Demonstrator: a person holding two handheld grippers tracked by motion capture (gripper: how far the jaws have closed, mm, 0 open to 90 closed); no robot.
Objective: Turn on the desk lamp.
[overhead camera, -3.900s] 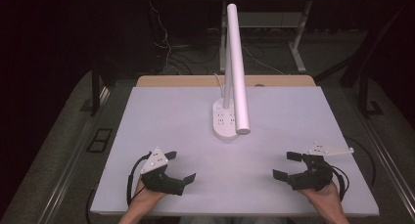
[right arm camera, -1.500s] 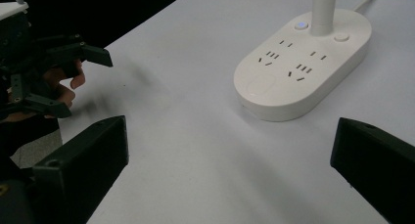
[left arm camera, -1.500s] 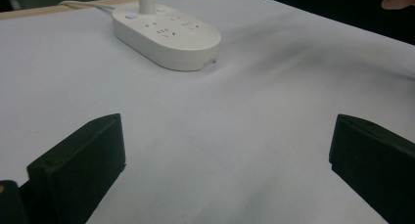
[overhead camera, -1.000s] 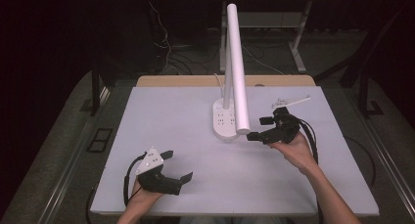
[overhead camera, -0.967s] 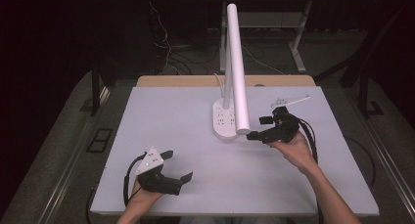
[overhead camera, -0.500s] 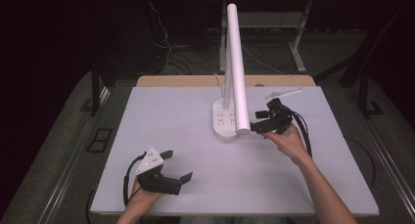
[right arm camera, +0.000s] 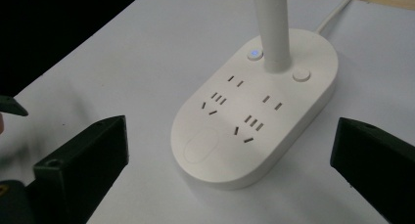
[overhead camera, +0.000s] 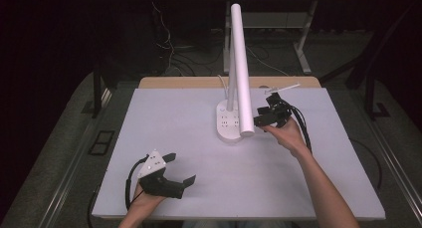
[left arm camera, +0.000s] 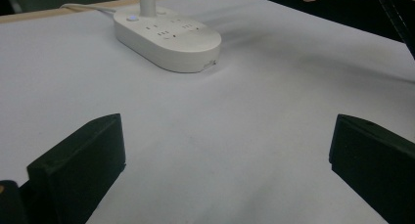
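Lamp base (right arm camera: 254, 117) just ahead of spread right claw (right arm camera: 230, 170), untouched.

Hand-held gripper (left arm camera: 227, 170) jaws wide apart, white power strip (left arm camera: 167, 36) ahead

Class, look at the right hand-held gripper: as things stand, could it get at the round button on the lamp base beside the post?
Probably yes. The right hand-held gripper hovers open beside the lamp base, and bare table lies between it and the round button. The post stands beside the button, not over it.

black claws (overhead camera: 171, 180), grey triangular plate (overhead camera: 152, 164), black cables (overhead camera: 301, 126), bare forearms
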